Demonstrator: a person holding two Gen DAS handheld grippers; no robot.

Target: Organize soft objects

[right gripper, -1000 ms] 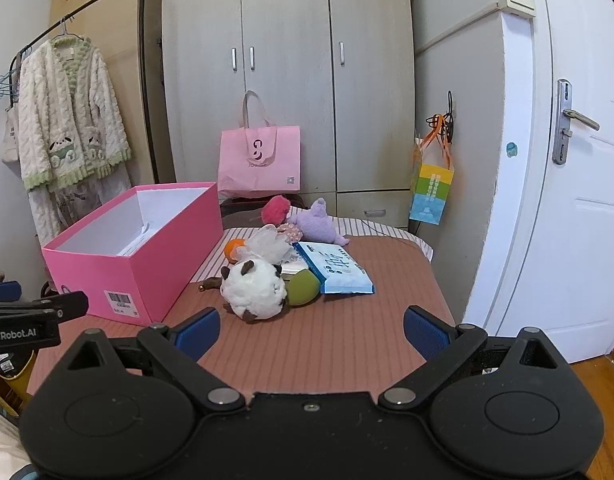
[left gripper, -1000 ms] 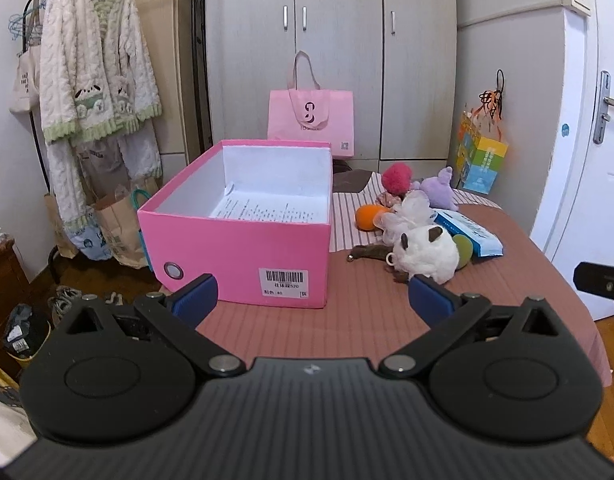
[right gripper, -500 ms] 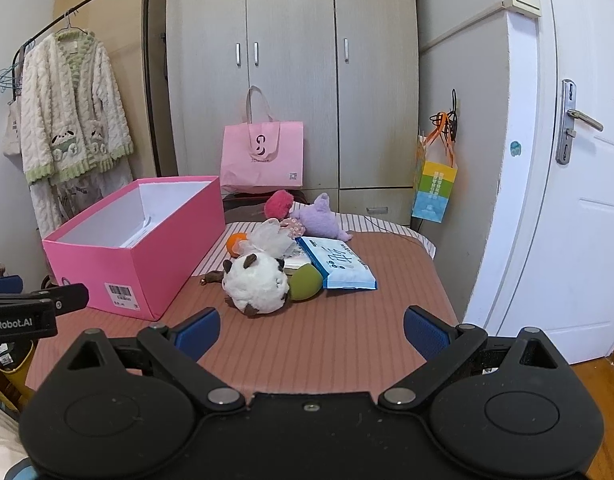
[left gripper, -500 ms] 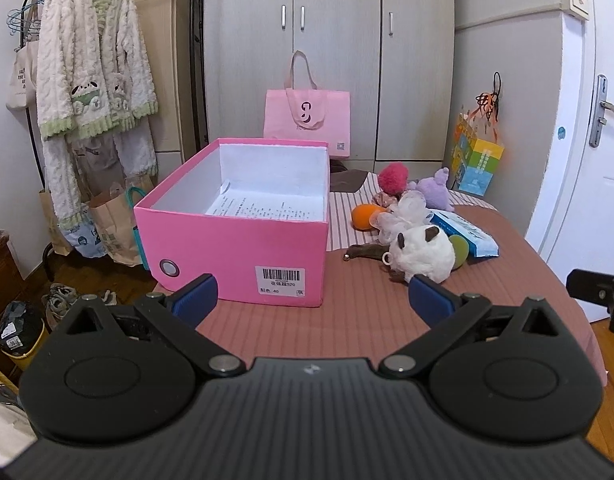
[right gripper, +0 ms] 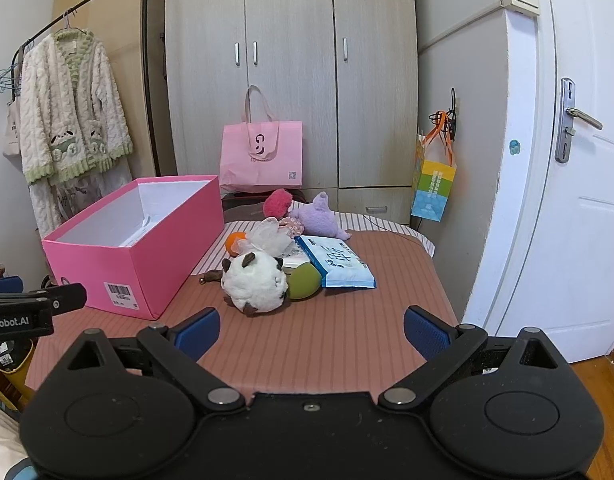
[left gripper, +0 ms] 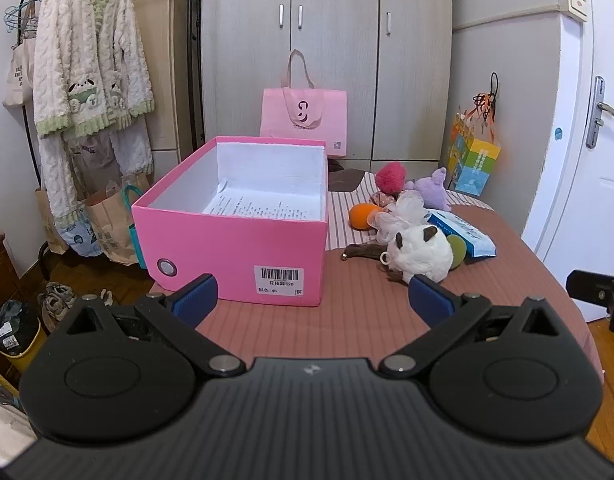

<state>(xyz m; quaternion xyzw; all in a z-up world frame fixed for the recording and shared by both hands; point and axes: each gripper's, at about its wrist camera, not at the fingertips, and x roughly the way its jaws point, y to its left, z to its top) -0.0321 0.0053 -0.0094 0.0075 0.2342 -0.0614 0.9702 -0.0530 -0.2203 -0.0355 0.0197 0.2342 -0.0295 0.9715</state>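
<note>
An open pink box (left gripper: 235, 236) (right gripper: 139, 256) stands on the left of the brown striped table (right gripper: 327, 340), holding only a printed sheet. To its right lies a pile of soft things: a white plush with brown ears (left gripper: 421, 254) (right gripper: 255, 282), a green ball (right gripper: 305, 282), an orange ball (left gripper: 363, 216), a white mesh puff (right gripper: 269, 236), a red pompom (left gripper: 391, 178), a purple plush (right gripper: 321, 218) and a blue tissue pack (right gripper: 339, 264). My left gripper (left gripper: 313, 298) is open and empty before the box. My right gripper (right gripper: 311, 332) is open and empty, short of the white plush.
A pink tote bag (right gripper: 263, 160) stands behind the table against the grey wardrobe. A colourful bag (right gripper: 433, 188) hangs at the right by the white door (right gripper: 579, 200). A clothes rack with a fluffy cardigan (left gripper: 91, 76) stands left. Paper bags (left gripper: 107, 228) sit on the floor.
Both grippers have drifted slightly back and upward; the view of the table has shifted a little. Both stay open and empty. Nothing on the table has moved.
</note>
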